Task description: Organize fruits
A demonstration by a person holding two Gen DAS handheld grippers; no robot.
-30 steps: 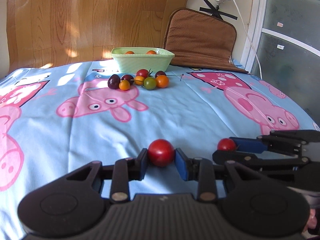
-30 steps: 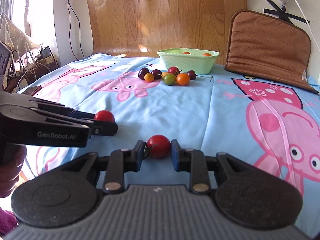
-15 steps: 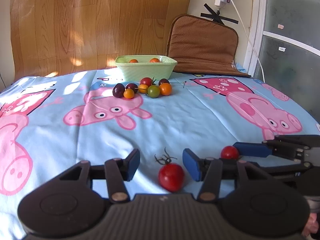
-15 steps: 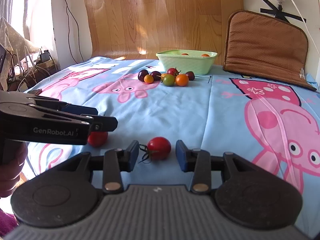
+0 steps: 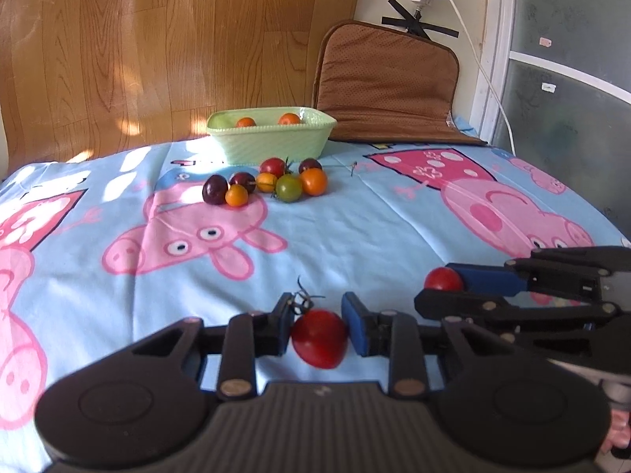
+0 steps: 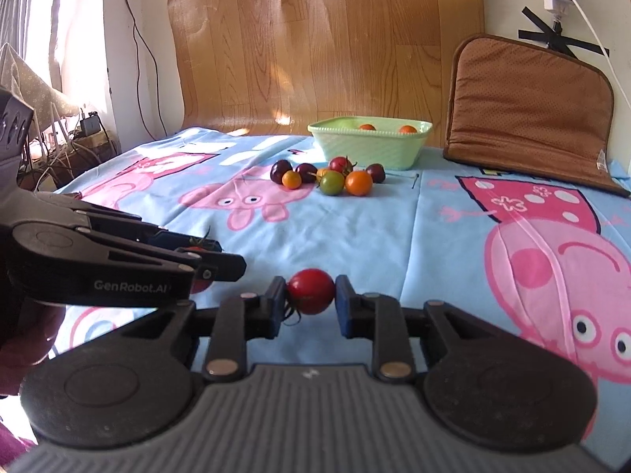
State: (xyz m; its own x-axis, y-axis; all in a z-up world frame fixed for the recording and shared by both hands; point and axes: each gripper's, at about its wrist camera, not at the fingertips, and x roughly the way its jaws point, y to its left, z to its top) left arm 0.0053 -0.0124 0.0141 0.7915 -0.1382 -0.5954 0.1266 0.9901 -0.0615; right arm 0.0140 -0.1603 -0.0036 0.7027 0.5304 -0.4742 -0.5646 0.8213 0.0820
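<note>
Half a second ago both pairs of tongs stood apart with their tomatoes lying loose on the cloth; both have just been closing, and each now has a fruit between its pads. The left tongs (image 5: 317, 325) are clamped on a round, glossy red cherry tomato with a curled green stalk (image 5: 320, 339), gripped across its middle, stalk up and to the left. The right tongs (image 6: 310, 301) are clamped on a second smooth red cherry tomato (image 6: 310, 291), also pinched at its widest part.

Both fruits are held low over the near part of the worktop, which is covered by a light-blue cartoon-pig cloth (image 5: 355, 232), well apart from the pale green ribbed plastic basket (image 5: 272, 138) at the far side. Two orange fruits already lie in the basket, and a cluster of purple, orange, green and red tomatoes (image 5: 268, 183) sits just before it.

These tomatoes look light, thin-skinned and slick, soft enough to split under a hard squeeze and round enough to pop out sideways. A gentle hold across the equator, clear of the stalk, seems safest.
</note>
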